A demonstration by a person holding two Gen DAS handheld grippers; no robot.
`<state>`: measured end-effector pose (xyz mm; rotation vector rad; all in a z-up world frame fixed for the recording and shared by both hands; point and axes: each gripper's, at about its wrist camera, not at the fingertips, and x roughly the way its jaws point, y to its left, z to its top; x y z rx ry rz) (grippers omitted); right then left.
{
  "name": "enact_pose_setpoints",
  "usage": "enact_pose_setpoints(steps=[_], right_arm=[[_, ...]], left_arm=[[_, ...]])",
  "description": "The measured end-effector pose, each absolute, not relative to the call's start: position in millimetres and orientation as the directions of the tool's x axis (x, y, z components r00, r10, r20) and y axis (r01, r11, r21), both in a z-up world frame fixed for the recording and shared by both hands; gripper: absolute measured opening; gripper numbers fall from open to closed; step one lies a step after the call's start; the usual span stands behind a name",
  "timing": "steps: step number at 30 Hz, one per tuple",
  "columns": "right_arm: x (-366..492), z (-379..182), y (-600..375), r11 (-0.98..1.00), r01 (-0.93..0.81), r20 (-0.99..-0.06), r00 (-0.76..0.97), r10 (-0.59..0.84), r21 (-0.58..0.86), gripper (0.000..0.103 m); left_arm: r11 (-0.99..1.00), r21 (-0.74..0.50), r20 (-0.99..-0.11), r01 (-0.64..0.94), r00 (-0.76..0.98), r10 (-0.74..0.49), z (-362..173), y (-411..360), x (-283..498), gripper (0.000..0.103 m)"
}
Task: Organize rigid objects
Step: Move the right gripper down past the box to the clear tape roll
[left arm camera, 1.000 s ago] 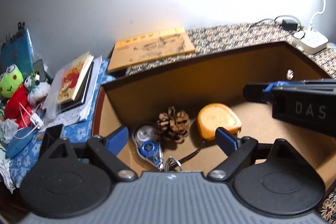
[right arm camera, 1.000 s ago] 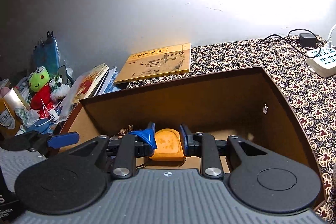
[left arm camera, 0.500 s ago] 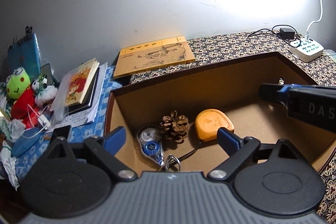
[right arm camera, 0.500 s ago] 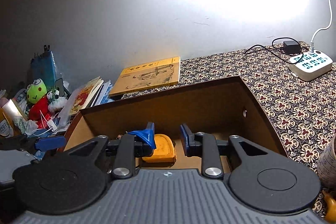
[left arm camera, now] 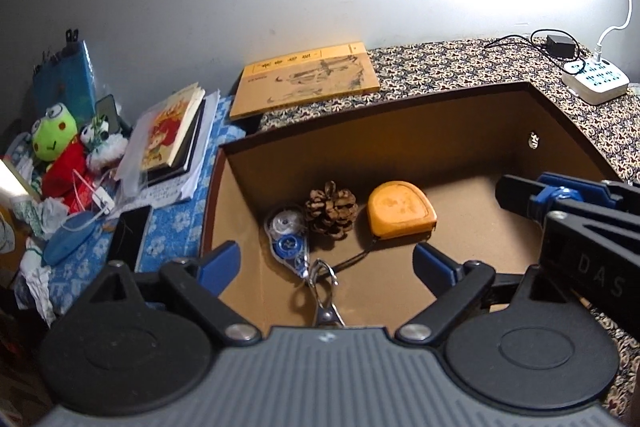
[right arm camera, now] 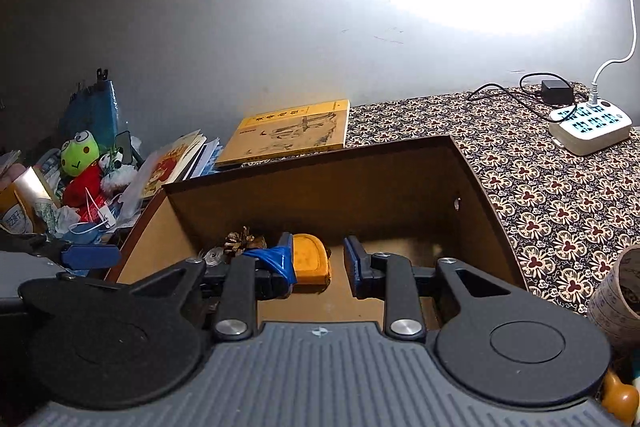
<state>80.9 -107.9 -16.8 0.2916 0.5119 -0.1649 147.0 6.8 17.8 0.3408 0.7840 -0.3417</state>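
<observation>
With both our left gripper [left arm camera: 327, 261] and right gripper [right arm camera: 319, 261] agape and empty above the box [left arm camera: 376, 131], where the tape measure [left arm camera: 401, 209] lies at 1 o'clock of the pinecone [left arm camera: 331, 209], a careless dip could snag its strap.

I've got my right gripper [right arm camera: 318, 261] hanging above the near edge of the brown box [right arm camera: 320, 183], jaws apart with nothing between them. Down inside, the orange tape measure [right arm camera: 310, 259] lies on the floor just past my left finger, and a pine cone [right arm camera: 240, 241] sits to its left beside a clear tape dispenser [right arm camera: 212, 254]. Behind the box a yellow book [right arm camera: 292, 133] lies flat. Off right, a white power strip [right arm camera: 590, 127] rests on the patterned cloth [right arm camera: 552, 195]. Far left, a green frog plush [right arm camera: 80, 155] sits among clutter, and the left gripper's [right arm camera: 90, 254] blue tip pokes in.
</observation>
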Motion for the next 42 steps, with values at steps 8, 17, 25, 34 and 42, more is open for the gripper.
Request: enact_pose_setpoints(steps=[8,17,25,34,42], right_arm=[[70,-6,-128,0.963,0.135,-0.506,0.863,0.002,0.235,0.01],[55,-5,-139,0.967,0.016,-0.509,0.852,0.119,0.253,0.01],[37,-8,-136,0.964,-0.052,-0.518,0.835,0.186,0.262,0.01],[14,-10,-124,0.96,-0.096,-0.535,0.814,0.227,0.262,0.01],[2,-21,-109,0.957,-0.117,-0.569,0.782,0.253,0.265,0.01]], left_arm=[[0.933,0.169,-0.736,0.319,0.67,-0.095,29,-5,129,0.094],[0.965,0.175,-0.748,0.197,0.663,0.0,35,-9,103,0.094],[0.972,0.187,-0.752,0.142,0.658,0.049,35,-5,77,0.094],[0.979,0.164,-0.758,0.12,0.65,0.048,35,8,52,0.094],[0.985,0.14,-0.771,0.099,0.635,0.046,28,25,33,0.094]])
